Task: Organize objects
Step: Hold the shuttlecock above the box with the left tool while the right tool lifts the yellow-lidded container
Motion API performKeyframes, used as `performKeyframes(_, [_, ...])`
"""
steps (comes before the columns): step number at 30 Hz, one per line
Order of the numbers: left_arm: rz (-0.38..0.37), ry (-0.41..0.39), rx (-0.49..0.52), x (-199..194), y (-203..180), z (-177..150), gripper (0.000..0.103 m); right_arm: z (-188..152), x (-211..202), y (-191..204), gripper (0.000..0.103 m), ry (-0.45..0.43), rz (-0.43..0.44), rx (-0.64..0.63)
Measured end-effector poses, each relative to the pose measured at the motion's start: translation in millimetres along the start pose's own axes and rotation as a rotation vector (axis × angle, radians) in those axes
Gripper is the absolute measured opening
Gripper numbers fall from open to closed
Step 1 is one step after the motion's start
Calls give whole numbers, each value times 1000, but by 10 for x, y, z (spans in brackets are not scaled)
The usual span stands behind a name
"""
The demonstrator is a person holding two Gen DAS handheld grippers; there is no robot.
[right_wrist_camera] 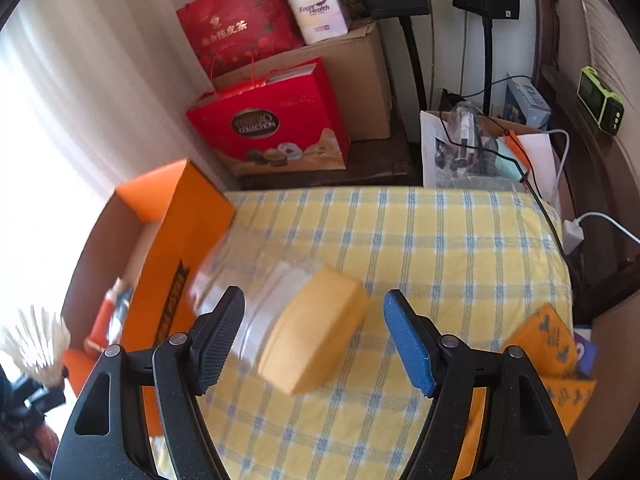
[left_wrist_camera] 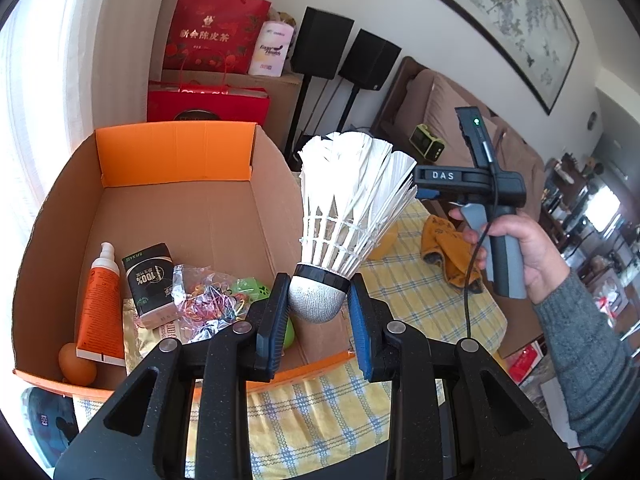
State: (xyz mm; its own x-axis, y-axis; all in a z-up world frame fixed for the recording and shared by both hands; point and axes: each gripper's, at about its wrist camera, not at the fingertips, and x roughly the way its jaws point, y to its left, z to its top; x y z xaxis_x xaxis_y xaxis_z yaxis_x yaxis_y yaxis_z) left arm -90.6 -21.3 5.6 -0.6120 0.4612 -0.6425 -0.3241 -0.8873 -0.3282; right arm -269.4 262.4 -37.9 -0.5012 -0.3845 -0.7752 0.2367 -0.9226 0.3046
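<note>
My left gripper [left_wrist_camera: 318, 300] is shut on the cork base of a white feather shuttlecock [left_wrist_camera: 348, 200], held upright over the near right corner of an open orange cardboard box [left_wrist_camera: 176, 152]. The box holds an orange tube [left_wrist_camera: 100, 308], a black carton [left_wrist_camera: 150, 280], a bag of rubber bands [left_wrist_camera: 208, 296], an orange ball [left_wrist_camera: 76, 364] and a green item. My right gripper [right_wrist_camera: 314, 336] is open above a clear jar with a yellow lid [right_wrist_camera: 316, 336] lying on the checked cloth [right_wrist_camera: 440, 248]. The shuttlecock [right_wrist_camera: 36, 340] shows blurred at the left of the right wrist view.
An orange cloth [left_wrist_camera: 448, 248] lies on the table right of the box; it also shows in the right wrist view [right_wrist_camera: 548, 344]. Red gift bags [right_wrist_camera: 272, 120], cartons, speaker stands and a sofa [left_wrist_camera: 452, 120] stand behind the table. Cables run along the right edge.
</note>
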Motion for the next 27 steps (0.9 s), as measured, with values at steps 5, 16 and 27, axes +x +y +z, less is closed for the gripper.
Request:
performKeyframes(5, [3, -2, -8, -13, 20, -9, 27, 211, 215, -53, 74, -3, 19, 7])
performKeyframes(16, [6, 6, -37, 11, 121, -43, 27, 105, 362, -31, 75, 39, 140, -37])
performKeyframes(27, [-10, 5, -32, 8, 89, -46, 27, -453, 106, 365, 85, 24, 72, -209])
